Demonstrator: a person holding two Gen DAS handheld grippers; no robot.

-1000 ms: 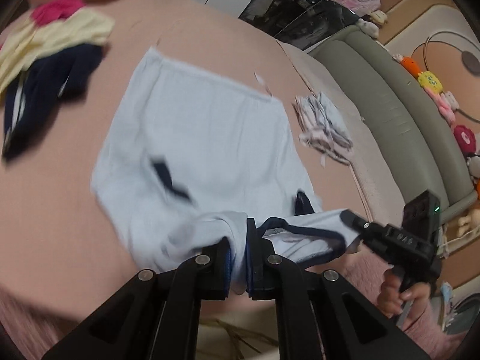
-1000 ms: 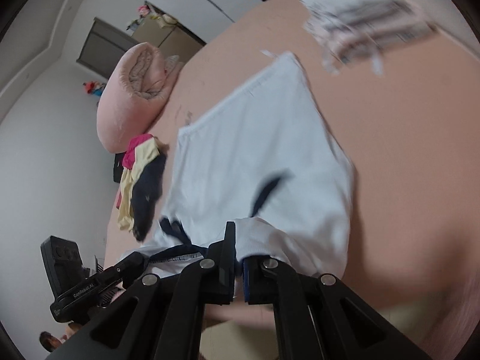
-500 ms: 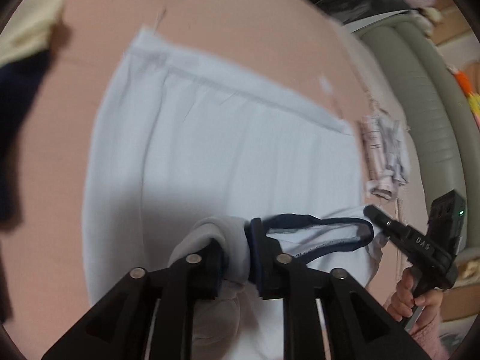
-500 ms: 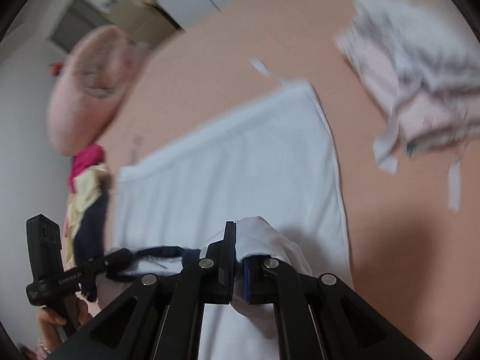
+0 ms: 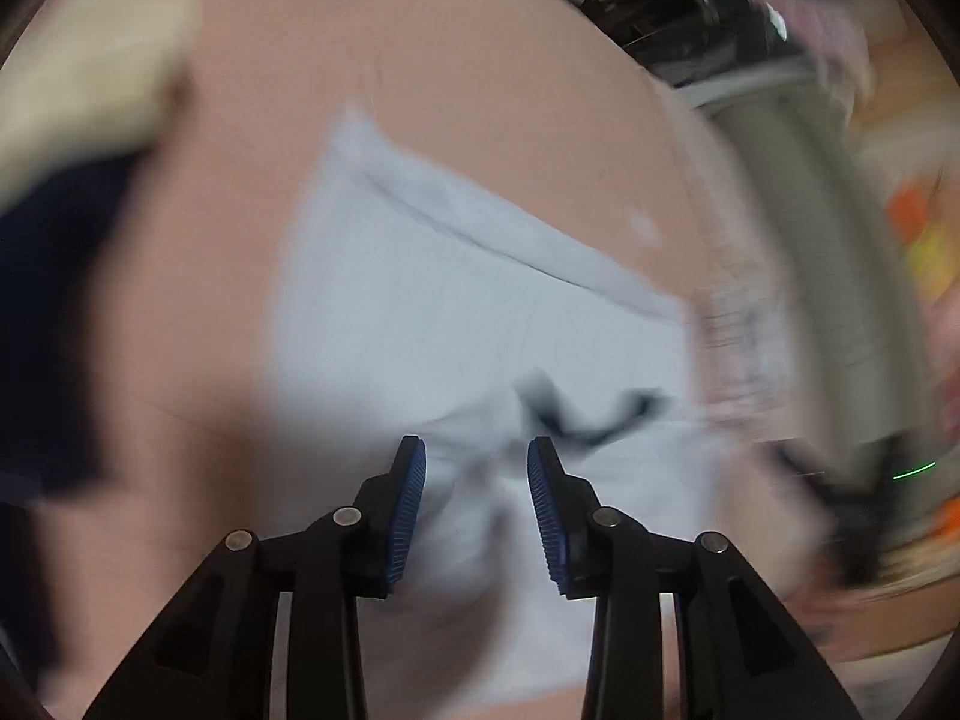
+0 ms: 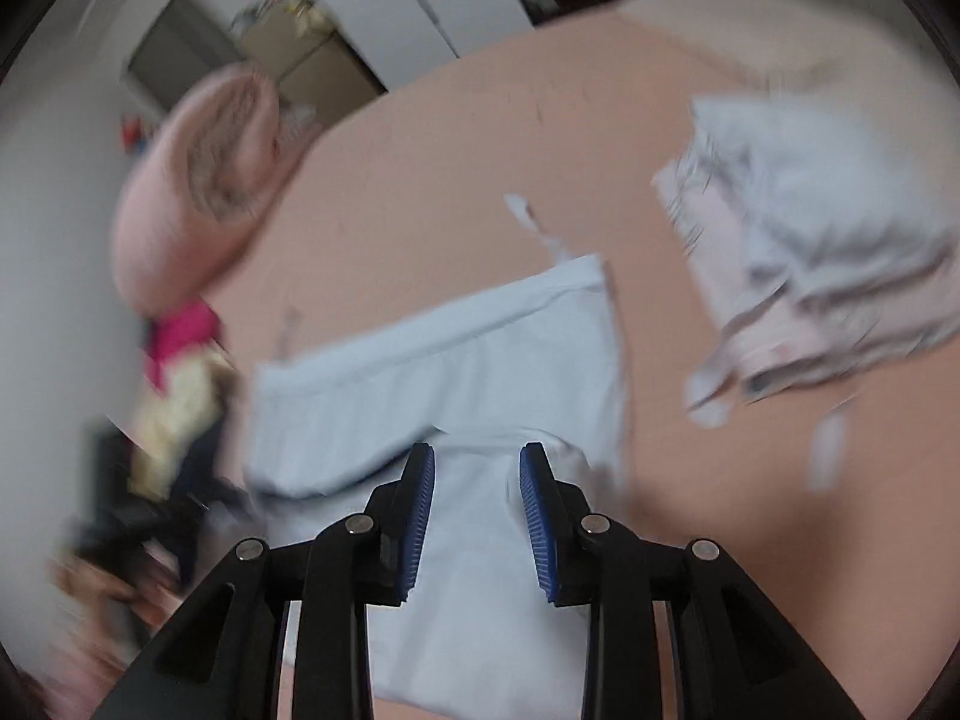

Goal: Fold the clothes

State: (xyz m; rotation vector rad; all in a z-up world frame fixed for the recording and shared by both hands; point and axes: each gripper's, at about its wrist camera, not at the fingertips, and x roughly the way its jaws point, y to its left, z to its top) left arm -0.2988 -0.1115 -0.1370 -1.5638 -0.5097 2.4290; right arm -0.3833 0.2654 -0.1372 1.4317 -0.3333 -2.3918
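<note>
A pale blue shirt [image 5: 468,312] with a dark navy collar lies folded over on the pink bed [image 5: 420,90]. My left gripper [image 5: 477,480] hovers over its near fold, jaws opening, blue pads apart with loose cloth between them but not pinched. In the right wrist view the same shirt [image 6: 456,372] lies below my right gripper [image 6: 477,483], whose jaws are also opening, pads clear of the cloth beneath. Both views are blurred by motion. The right gripper shows as a dark smear at the right edge of the left wrist view.
A striped pale garment [image 6: 810,252] lies folded to the right of the shirt. A heap of yellow, pink and navy clothes [image 6: 180,396] sits to the left. A rolled pink quilt [image 6: 198,180] lies at the far end. A grey-green sofa [image 5: 798,240] runs beside the bed.
Both grippers carried the shirt's collar end forward over its body, folding it, then their jaws parted and let the cloth drop onto the shirt.
</note>
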